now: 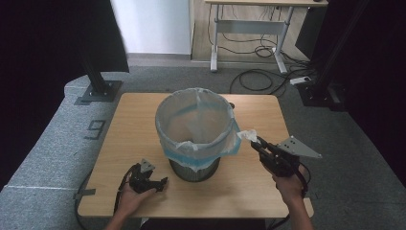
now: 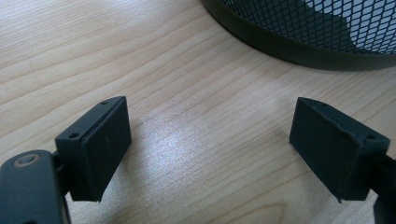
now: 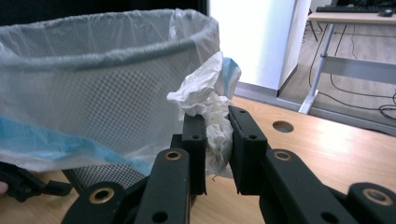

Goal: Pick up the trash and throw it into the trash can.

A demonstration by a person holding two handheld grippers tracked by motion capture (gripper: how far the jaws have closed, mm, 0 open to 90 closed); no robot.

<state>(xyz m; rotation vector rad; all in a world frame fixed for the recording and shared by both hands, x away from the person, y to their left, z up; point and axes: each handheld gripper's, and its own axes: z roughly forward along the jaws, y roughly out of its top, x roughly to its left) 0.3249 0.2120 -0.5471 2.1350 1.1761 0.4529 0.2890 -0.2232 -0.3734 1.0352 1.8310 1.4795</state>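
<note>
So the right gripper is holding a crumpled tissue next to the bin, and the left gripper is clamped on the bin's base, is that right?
Not quite. The right gripper does hold the crumpled tissue next to the bin. But the left gripper is not clamped on the bin's base: the left gripper view shows its jaws open over bare table, with nothing between them.

A pale wooden table [image 1: 143,115] lies under both tools and runs on ahead of them, with a small round hole [image 3: 282,126] in its top just beyond the right tool. Farther ahead, on the floor past the table, a white-legged desk [image 1: 249,28] stands over loose black cables [image 1: 253,79], with a white power strip [image 1: 300,80] nearby. Ahead and left of the left tool, a black stand foot [image 1: 98,91] rests on grey carpet [image 1: 52,139].
</note>
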